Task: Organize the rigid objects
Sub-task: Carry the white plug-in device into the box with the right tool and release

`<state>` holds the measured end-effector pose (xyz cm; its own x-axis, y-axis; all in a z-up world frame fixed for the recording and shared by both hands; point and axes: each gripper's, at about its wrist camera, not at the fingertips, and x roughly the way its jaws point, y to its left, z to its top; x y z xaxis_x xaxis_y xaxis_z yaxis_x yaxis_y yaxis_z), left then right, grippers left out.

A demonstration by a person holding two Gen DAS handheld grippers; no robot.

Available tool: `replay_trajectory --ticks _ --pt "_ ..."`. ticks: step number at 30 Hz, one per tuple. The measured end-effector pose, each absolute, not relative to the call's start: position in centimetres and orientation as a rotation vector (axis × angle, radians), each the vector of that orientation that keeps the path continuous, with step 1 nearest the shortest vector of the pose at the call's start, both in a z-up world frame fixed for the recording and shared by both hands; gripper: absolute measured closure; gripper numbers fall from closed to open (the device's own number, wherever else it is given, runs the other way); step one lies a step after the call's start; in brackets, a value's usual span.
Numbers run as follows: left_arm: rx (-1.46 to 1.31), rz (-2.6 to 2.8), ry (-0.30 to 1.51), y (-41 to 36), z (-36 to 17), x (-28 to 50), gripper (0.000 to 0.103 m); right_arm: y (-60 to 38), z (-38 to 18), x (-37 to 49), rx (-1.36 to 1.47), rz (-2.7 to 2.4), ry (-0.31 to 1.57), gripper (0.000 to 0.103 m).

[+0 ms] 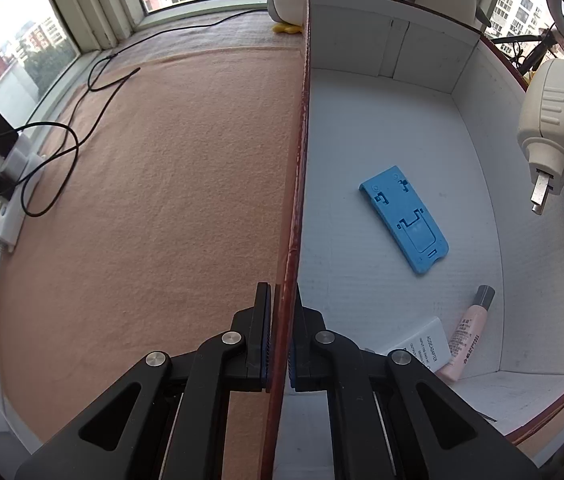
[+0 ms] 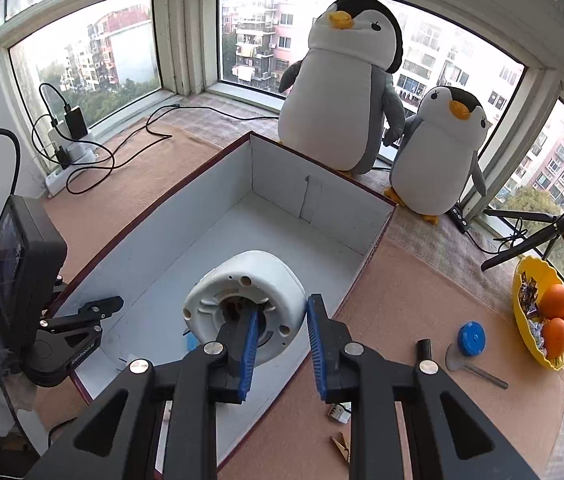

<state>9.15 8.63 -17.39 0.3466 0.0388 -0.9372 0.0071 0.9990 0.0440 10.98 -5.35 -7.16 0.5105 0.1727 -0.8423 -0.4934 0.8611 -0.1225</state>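
Pads on my left tool (image 1: 280, 344) were pinched on the near wall of the large white-lined cardboard box with dark red outside (image 1: 302, 128), one finger outside and one inside, steadying it on the peach felt-covered table (image 1: 154, 184). My right tool (image 2: 282, 344) was partly closed on the rim of the white rounded plastic plug-in adapter (image 2: 244, 292), its left finger sitting in the adapter's hollow base and its right finger against the outer shell, holding it above the box interior. From the left wrist view the adapter (image 1: 558, 120) hung clear of the floor near the box's right wall, prongs pointing down.

Below lay a flat blue plastic phone stand (image 1: 406, 220), a pink cosmetic tube with a grey cap (image 1: 470, 332) and a white AC adapter block (image 1: 426, 346), the last two in the near corner. I judged the best placement was the bare floor towards the far end, lowering until the shell touched before opening, so it would not drop onto the blue stand. Keeping the left grip firm seemed wise, since the thin wall could flex.
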Motion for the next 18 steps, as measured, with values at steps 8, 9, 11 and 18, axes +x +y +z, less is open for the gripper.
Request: replay_trajectory --ticks 8,9,11,18 --pt "0.044 0.02 1.217 8.6 -17.4 9.1 0.097 -4.0 -8.0 10.9 -0.433 0.412 0.959 0.082" --pt "0.044 0.02 1.217 8.6 -17.4 9.2 0.097 -3.9 -8.0 10.9 -0.44 0.408 0.958 0.082" --pt "0.043 0.021 1.217 8.6 -17.4 9.2 0.097 -3.7 -8.2 11.1 -0.448 0.402 0.96 0.082" --pt "0.041 0.021 1.218 8.6 -17.4 9.2 0.097 -3.0 -8.3 11.0 -0.468 0.413 0.954 0.067"
